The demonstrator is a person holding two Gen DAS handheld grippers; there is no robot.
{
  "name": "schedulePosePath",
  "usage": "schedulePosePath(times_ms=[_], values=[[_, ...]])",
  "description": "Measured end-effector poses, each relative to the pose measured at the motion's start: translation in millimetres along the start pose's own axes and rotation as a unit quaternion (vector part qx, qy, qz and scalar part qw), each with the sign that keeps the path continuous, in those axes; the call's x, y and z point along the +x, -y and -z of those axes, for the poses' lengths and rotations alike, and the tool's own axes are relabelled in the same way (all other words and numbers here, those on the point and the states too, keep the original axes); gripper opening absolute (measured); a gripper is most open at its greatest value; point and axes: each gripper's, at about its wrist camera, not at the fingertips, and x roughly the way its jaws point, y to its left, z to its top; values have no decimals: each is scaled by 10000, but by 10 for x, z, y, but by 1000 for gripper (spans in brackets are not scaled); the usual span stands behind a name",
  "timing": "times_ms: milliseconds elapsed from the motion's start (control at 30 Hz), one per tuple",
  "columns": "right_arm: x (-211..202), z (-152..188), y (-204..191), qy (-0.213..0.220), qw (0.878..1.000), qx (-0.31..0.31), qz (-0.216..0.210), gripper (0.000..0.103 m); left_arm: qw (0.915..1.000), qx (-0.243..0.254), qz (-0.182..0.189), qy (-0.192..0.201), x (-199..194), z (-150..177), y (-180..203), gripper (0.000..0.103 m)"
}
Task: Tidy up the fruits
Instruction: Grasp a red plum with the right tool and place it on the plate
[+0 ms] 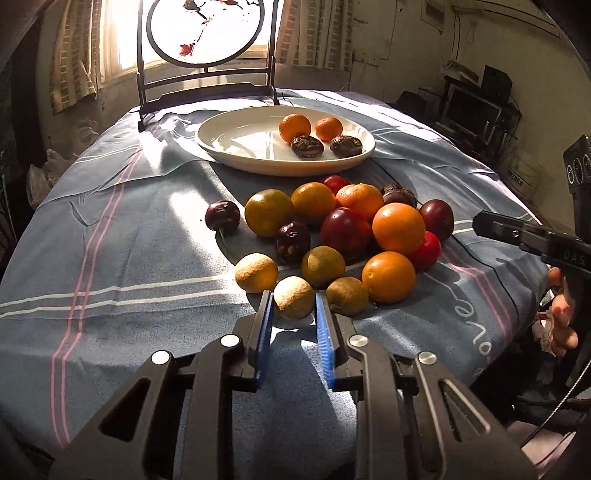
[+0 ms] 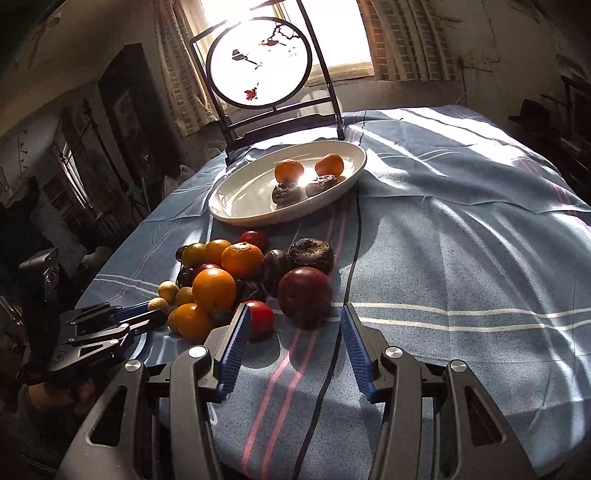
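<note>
A pile of fruit [image 1: 343, 229] lies on the blue striped tablecloth: oranges, dark red plums, tan kiwis, dark mangosteens. A white oval plate [image 1: 236, 144] behind it holds two small oranges and two dark fruits. My left gripper [image 1: 294, 301] has its blue pads on either side of a tan kiwi [image 1: 293, 297] at the pile's near edge, close around it. My right gripper [image 2: 293, 317] is open and empty, just in front of a large dark red plum [image 2: 304, 295]. The pile [image 2: 236, 277] and plate [image 2: 236, 206] also show in the right wrist view.
A black-framed round screen [image 1: 203, 29] stands at the table's back edge before a bright window. The right gripper [image 1: 517, 232] shows at the right edge of the left wrist view. A black cable [image 2: 354, 258] runs across the cloth. The table [image 1: 92, 258] drops off at left and right.
</note>
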Motion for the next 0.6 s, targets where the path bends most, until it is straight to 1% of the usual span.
schedulePosePath(times_ms=[67,200,333,367,400,467,600], values=[[71,-54,19,-5,10000,53,70,51,10000,-16,-29,93,-77,-14,-20,22],[236,-133,-9,-60,9999,108,33,51,9998,-60,-66,152,-129,-34,-47,22],[429,-138,-32,-240,9993,130,260,51,9998,-81,-71,158,-135,-21,-61,22],[465,-129,-28,-300,9991,165,254,44,9998,-89,-67,154,-133,-21,-66,21],[485,-114,-22,-337,9990,203,220,41,9998,-100,-65,153,-132,-17,-76,21],[467,-91,-28,-295,9991,186,226,40,9998,-115,-72,175,-139,-17,-87,22],[359,-79,-12,-186,9994,264,82,40,9995,-177,-66,261,-171,-47,-121,21]])
